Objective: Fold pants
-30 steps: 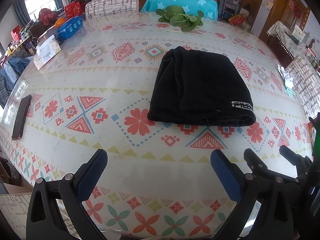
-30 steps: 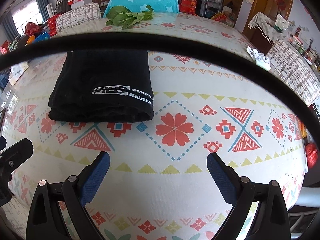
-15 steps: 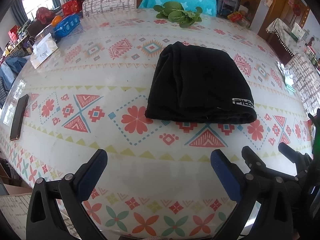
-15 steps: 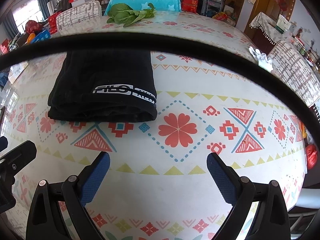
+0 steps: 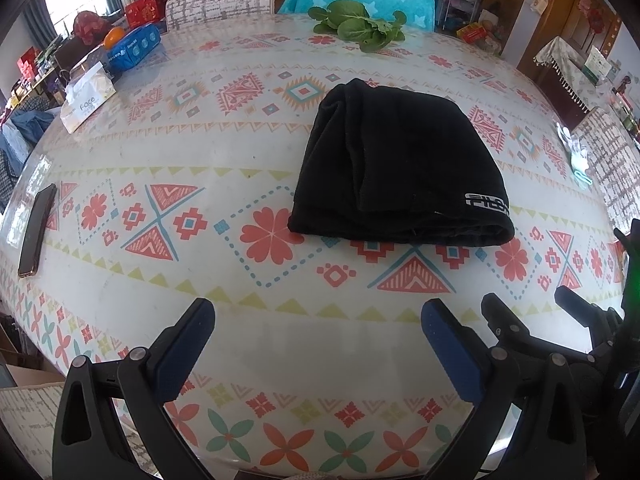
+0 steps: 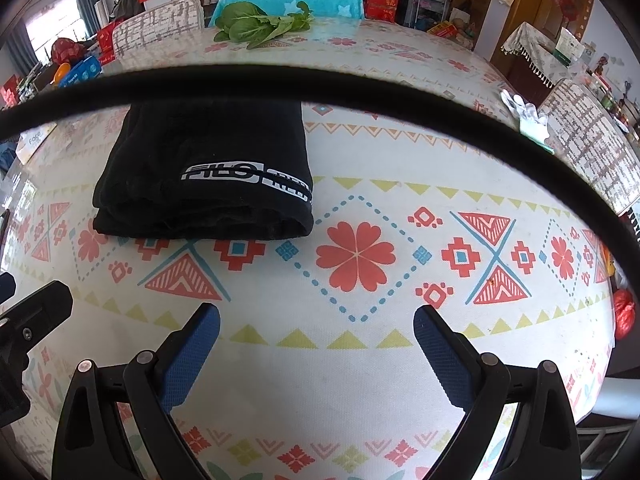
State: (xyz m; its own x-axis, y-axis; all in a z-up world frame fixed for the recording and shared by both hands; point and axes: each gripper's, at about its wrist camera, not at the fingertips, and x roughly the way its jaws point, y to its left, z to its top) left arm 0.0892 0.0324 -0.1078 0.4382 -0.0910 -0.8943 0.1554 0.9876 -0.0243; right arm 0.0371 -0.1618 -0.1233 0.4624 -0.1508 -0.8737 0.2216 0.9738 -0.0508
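Note:
The black pants [image 5: 400,168] lie folded into a compact rectangle on the patterned tablecloth [image 5: 200,168], with a white logo at the near right corner. They also show in the right wrist view [image 6: 208,176], upper left. My left gripper [image 5: 318,320] is open and empty, well short of the pants' near edge. My right gripper [image 6: 316,328] is open and empty, near the table's front edge, to the right of the pants. A black cable [image 6: 320,78] arcs across the right wrist view and hides the pants' far end.
A phone [image 5: 37,230] lies at the left edge. A tissue box [image 5: 86,98] and blue pack [image 5: 134,48] sit far left. Green leaves [image 5: 358,26] lie at the far edge. White gloves [image 6: 528,116] lie at the right. Chairs stand behind the table.
Both grippers stayed open and empty. Both views have shifted slightly, so the pants appear a little lower and nearer in each frame. The pants have not moved on the table.

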